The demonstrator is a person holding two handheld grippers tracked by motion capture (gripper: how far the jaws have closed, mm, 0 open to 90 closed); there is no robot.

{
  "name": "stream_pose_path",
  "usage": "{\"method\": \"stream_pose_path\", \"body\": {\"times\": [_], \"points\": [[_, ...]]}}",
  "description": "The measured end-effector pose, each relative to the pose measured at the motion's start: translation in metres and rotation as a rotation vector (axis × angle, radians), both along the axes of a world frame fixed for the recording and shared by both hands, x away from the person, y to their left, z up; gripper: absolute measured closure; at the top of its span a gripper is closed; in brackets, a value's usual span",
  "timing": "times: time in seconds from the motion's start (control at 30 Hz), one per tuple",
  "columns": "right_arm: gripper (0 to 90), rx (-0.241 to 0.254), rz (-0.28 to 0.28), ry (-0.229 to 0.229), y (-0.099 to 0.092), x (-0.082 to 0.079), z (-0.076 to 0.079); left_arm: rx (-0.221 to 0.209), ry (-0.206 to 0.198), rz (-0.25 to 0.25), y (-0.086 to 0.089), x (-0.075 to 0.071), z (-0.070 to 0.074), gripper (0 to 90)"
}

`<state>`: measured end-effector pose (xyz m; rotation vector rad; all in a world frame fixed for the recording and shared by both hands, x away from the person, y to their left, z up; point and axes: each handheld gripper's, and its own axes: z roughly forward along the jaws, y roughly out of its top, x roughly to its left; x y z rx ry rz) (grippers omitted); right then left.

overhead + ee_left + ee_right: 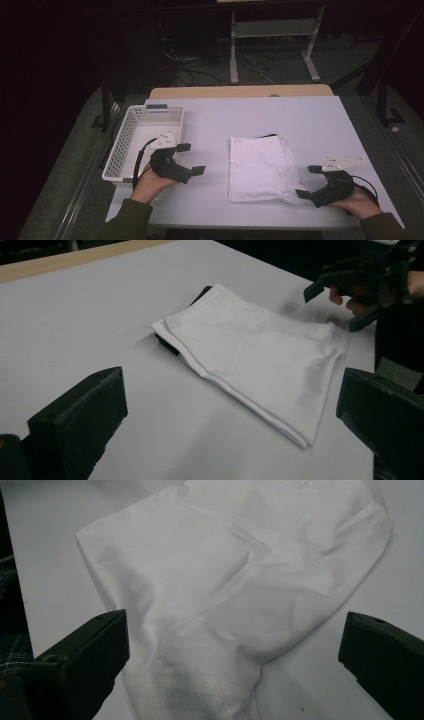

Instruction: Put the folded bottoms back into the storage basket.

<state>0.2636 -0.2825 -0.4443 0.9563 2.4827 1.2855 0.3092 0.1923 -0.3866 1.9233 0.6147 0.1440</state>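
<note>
Both hands come in at the near edge of the white surface (310, 120). Right gripper (310, 181) sits just beside the near right corner of the folded white cloth (260, 167), jaws spread wide, nothing clamped; in the right gripper view the cloth's hem lies between them, not pinched. Left gripper (191, 159) jaws wide too, empty, well left of the cloth, next to the white basket (127, 135). Cloth lies flat mid-surface, something dark under its far edge.
</note>
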Motion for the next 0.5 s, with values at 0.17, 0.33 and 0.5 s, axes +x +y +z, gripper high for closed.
{"method": "stream_pose_path", "body": {"times": [0.17,0.33,0.5], "points": [[0.0,-0.005,0.006,0.002,0.0,0.0,0.0,-0.006,-0.007,-0.006,-0.004,-0.002,0.002,0.0],[0.0,-0.004,0.014,0.003,0.001,0.0,0.0,-0.004,0.001,-0.028,-0.016,-0.006,0.001,0.0],[0.0,-0.015,0.024,-0.004,0.002,0.0,-0.001,-0.002,0.003,-0.041,-0.025,-0.008,-0.002,0.0]]}}
